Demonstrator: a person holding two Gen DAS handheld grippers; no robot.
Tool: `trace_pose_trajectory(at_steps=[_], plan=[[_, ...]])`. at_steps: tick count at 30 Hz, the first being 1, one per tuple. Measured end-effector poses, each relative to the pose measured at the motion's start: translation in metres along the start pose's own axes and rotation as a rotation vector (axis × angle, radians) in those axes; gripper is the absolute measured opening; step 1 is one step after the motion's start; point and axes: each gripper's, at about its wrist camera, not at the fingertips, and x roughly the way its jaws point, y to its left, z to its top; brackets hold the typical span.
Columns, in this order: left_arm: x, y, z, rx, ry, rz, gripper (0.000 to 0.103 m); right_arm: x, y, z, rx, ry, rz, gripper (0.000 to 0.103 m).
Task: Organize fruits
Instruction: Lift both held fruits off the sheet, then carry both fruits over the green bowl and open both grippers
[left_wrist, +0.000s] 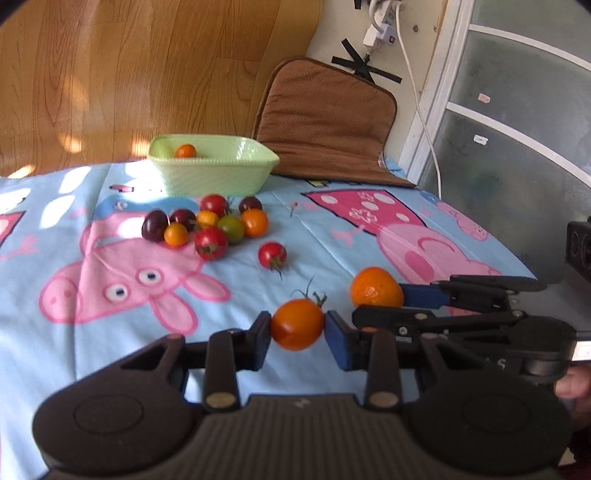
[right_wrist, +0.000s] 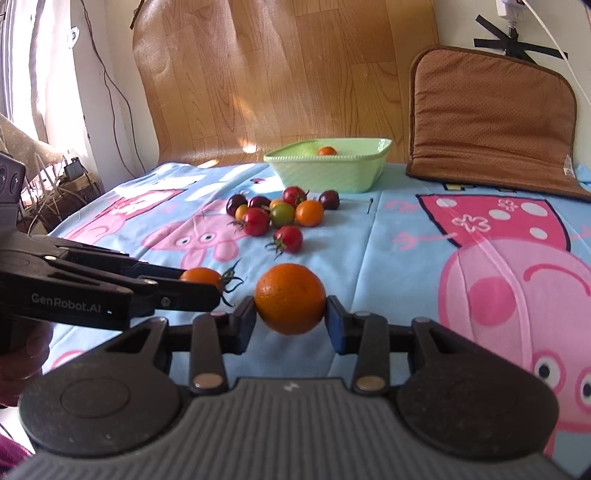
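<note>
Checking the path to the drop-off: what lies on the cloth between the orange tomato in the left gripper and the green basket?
In the left wrist view, a lone red tomato, then the cluster of mixed tomatoes, lie between the orange tomato and the green basket.

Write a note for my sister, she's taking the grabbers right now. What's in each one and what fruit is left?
Left gripper: fingers shut on an orange tomato with a green stem, held just above the cloth.
Right gripper: fingers shut on a mandarin, beside the left one.
Green basket at the back of the pig-print cloth: one small orange fruit in it so far.
Left to do: both held fruits, a pile of small tomatoes (red, dark purple, orange, one green) in front of the basket, and one lone red tomato nearer you.
</note>
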Motion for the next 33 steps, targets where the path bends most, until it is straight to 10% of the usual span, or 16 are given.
trace_pose_trajectory(at_steps=[13,22,33], plan=[[0.113,0.082,0.152,-0.077,-0.082,0.201,0.032,0.131,-0.053,0.133,0.029,-0.123,-0.026,0.043],[0.162,0.093,0.156,-0.030,-0.032,0.341,0.033,0.177,-0.071,0.134,0.044,-0.059,-0.097,0.045],[0.114,0.062,0.135,0.050,-0.085,0.436,0.045,0.106,-0.053,0.107,0.136,-0.110,-0.068,0.048]])
